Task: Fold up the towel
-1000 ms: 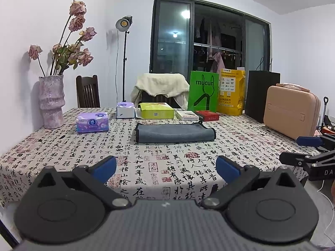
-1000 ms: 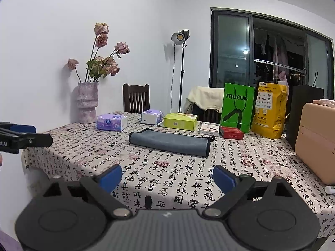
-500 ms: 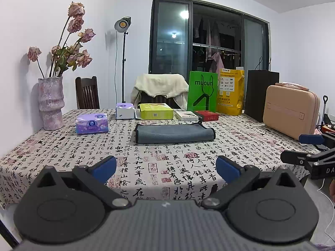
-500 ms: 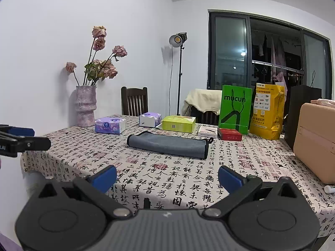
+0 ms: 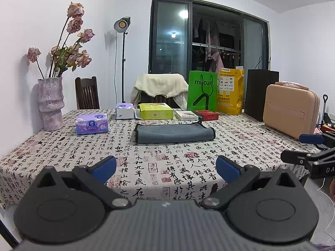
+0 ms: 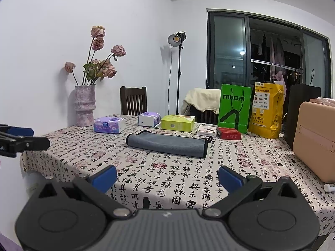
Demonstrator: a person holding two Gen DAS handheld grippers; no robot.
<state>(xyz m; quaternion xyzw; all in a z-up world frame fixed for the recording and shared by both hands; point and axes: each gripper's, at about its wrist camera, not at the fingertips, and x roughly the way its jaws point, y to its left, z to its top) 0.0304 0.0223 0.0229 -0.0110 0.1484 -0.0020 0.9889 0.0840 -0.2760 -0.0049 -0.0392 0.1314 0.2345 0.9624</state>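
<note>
A grey towel [image 5: 174, 133] with dark edging lies folded in a long strip in the middle of the table; it also shows in the right wrist view [image 6: 167, 144]. My left gripper [image 5: 166, 168] is open and empty, held back near the table's front edge, well short of the towel. My right gripper [image 6: 167, 176] is open and empty, also at the near edge. Each gripper's fingers show at the side of the other's view: the right one [image 5: 303, 148] and the left one [image 6: 23, 138].
The table [image 5: 62, 159] has a calligraphy-print cloth. Behind the towel stand tissue packs [image 5: 92, 123], a yellow-green box [image 5: 156, 110], small boxes [image 5: 206, 115], bags [image 5: 202, 93] and a pink case [image 5: 290, 109]. A flower vase [image 5: 50, 103] stands far left. Chairs stand behind.
Both grippers have drifted slightly, the views shifting a little; the towel has not moved and both grippers stay open.
</note>
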